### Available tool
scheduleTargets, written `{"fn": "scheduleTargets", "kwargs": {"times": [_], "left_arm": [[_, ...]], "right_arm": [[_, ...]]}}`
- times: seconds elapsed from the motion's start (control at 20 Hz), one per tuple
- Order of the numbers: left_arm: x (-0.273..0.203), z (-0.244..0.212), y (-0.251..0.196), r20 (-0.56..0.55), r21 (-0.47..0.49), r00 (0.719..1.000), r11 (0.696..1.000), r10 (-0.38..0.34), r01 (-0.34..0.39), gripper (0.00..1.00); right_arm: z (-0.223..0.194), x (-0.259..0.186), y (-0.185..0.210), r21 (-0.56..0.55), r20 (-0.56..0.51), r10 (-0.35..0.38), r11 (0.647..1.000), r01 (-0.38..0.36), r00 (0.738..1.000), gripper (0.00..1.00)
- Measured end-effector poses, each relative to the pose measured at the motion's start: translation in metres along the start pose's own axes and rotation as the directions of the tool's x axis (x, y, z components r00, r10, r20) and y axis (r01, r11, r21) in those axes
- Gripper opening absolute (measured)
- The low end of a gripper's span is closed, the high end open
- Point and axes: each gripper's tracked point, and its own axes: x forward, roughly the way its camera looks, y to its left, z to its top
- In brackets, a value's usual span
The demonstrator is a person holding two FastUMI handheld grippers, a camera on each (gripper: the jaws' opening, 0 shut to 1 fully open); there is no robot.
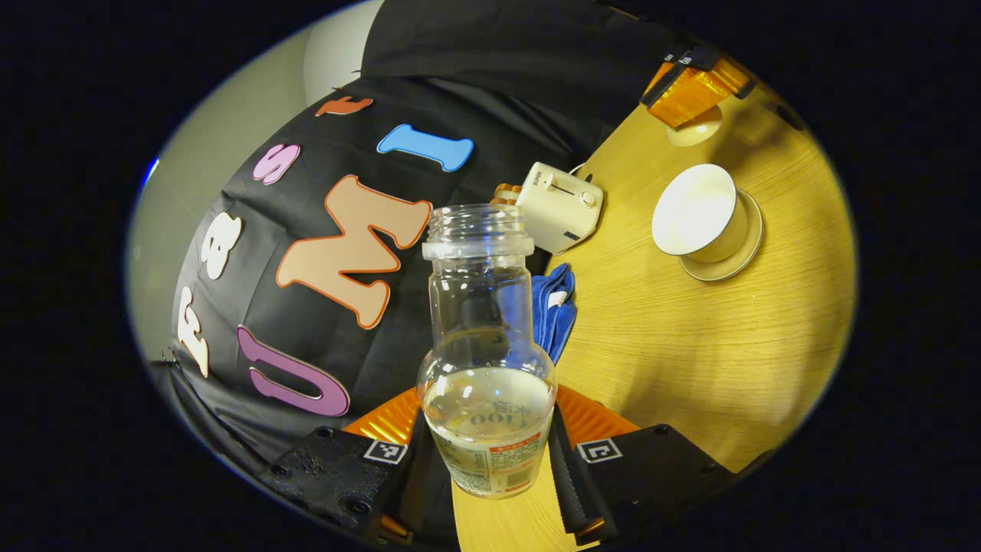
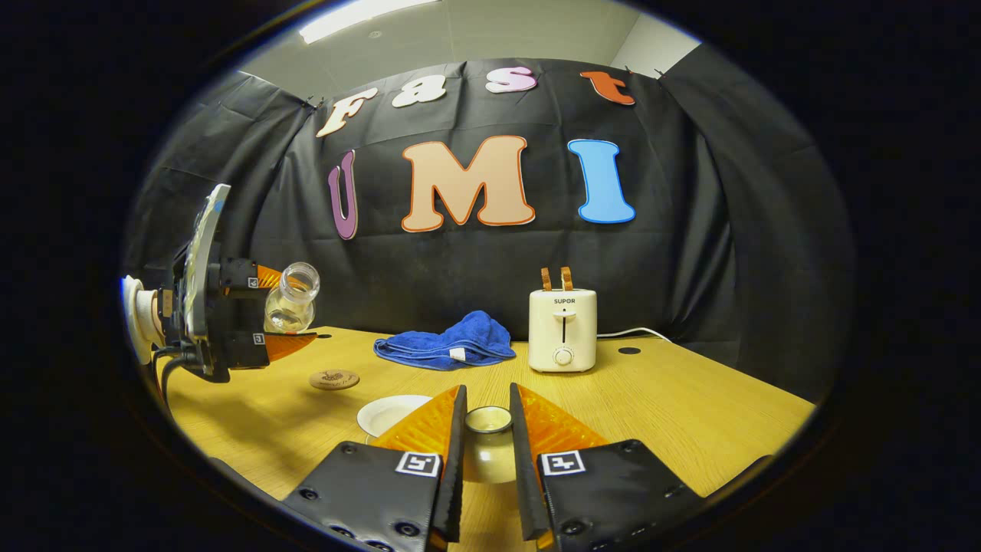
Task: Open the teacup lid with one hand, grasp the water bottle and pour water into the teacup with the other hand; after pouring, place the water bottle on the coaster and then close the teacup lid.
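Clamping the water bottle (image 1: 487, 368) is the left claw (image 1: 486, 452); the right claw (image 2: 488, 441) pinches the teacup lid (image 2: 489, 420).

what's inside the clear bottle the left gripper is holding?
The clear glass water bottle, uncapped, is clamped in the left gripper and holds clear water pooled in its lower bulb; the neck is empty. The label and the black finger pads hide the very bottom.

Toaster (image 2: 562, 330), cloth (image 2: 446, 343) along far edge
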Motion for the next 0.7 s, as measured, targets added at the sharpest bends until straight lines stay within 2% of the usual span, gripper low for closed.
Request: {"fn": "scheduleTargets", "kwargs": {"times": [0.15,0.4,0.7], "left_arm": [[0.006,0.003,-0.015,-0.001,0.092,1.0,0.995,-0.029,0.029,0.65],[0.015,0.003,-0.031,-0.024,0.184,0.997,0.98,-0.068,0.072,0.65],[0.028,0.018,-0.033,-0.017,0.34,0.996,0.936,-0.085,0.085,0.65]], "right_arm": [[0.001,0.0,-0.003,-0.001,-0.001,-0.01,1.0,0.01,1.0,0.33],[0.001,0.002,-0.014,-0.001,0.0,-0.034,0.999,0.034,0.999,0.33],[0.0,0.002,-0.014,-0.001,-0.001,-0.034,0.999,0.034,0.999,0.33]]}}
